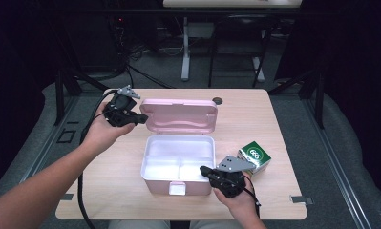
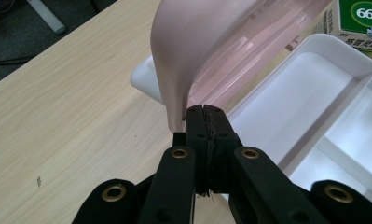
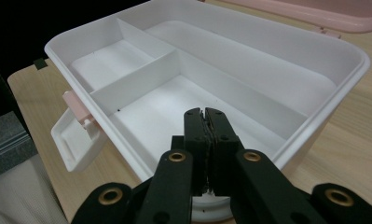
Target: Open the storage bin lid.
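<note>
**Box open, both grippers shut and empty**

Box (image 1: 177, 164) is seen near the middle of the wooden table (image 1: 255, 114), white, with its pink lid (image 1: 179, 115) swung back on the far side. The tray is split into one long compartment at the back and two smaller ones at the front; all three are bare white. A pink-hinged white latch (image 3: 76, 133) is hung off the front wall, flipped down.

Left gripper (image 1: 141, 118) is held at the lid's left end, jaws pressed together with nothing between them. In the left gripper view the closed tips (image 2: 205, 112) are seen right against the lid's edge (image 2: 174, 70), at the corner; contact looks likely but cannot be confirmed. The lid is shown raised and tilted, not flat.

Right gripper (image 1: 205, 170) is held at the box's front right corner, jaws likewise closed on nothing. In the right gripper view the tips (image 3: 204, 114) are seen over the rim, pointed into the nearer front compartment.

A green-and-white carton (image 1: 254, 156) marked "666" is stood on the table just right of the box, behind the right hand (image 1: 238, 200). Carton and box are apart.
</note>
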{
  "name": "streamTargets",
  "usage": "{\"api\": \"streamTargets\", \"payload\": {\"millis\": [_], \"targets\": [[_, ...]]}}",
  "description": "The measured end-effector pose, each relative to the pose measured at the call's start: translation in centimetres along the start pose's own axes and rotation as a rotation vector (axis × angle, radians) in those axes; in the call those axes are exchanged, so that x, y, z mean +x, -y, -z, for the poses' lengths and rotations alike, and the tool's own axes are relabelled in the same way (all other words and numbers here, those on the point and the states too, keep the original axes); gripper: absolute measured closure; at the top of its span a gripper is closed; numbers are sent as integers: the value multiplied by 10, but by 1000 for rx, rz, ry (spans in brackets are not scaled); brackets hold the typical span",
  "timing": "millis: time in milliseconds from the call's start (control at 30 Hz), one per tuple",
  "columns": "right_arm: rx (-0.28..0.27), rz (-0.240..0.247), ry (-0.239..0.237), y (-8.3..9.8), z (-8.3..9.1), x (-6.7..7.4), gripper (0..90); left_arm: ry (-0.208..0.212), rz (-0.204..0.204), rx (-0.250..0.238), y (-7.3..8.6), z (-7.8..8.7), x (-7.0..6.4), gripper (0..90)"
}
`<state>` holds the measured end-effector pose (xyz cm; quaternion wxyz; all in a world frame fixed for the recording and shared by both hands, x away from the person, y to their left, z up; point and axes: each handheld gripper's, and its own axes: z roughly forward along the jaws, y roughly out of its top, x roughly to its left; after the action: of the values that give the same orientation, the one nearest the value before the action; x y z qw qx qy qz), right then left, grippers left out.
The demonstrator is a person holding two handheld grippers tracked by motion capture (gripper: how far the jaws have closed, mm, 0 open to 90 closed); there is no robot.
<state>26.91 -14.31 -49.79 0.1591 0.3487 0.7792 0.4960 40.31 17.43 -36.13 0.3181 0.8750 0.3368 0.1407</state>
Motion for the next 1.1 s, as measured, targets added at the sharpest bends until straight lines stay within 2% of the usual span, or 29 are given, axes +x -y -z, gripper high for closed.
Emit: {"api": "streamTargets", "payload": {"millis": [333, 500, 633, 767, 933, 1000, 1100], "targets": [[0, 6, 2, 0, 0, 0, 883, -20, -9, 37, -7, -6, 6, 890], [0, 7, 4, 0, 0, 0, 883, -42, -27, 65, -10, -10, 10, 889], [0, 7, 4, 0, 0, 0, 886, -46, -32, 105, -10, -13, 17, 883], [0, 7, 3, 0, 0, 0, 887, -41, -58, 159, -8, -16, 23, 882], [0, 9, 5, 0, 0, 0, 887, -44, -71, 210, -5, -19, 25, 879], [0, 9, 6, 0, 0, 0, 888, -36, -87, 221, -5, -19, 23, 876], [0, 9, 6, 0, 0, 0, 888, -17, -134, 266, -7, -19, 20, 874]]}}
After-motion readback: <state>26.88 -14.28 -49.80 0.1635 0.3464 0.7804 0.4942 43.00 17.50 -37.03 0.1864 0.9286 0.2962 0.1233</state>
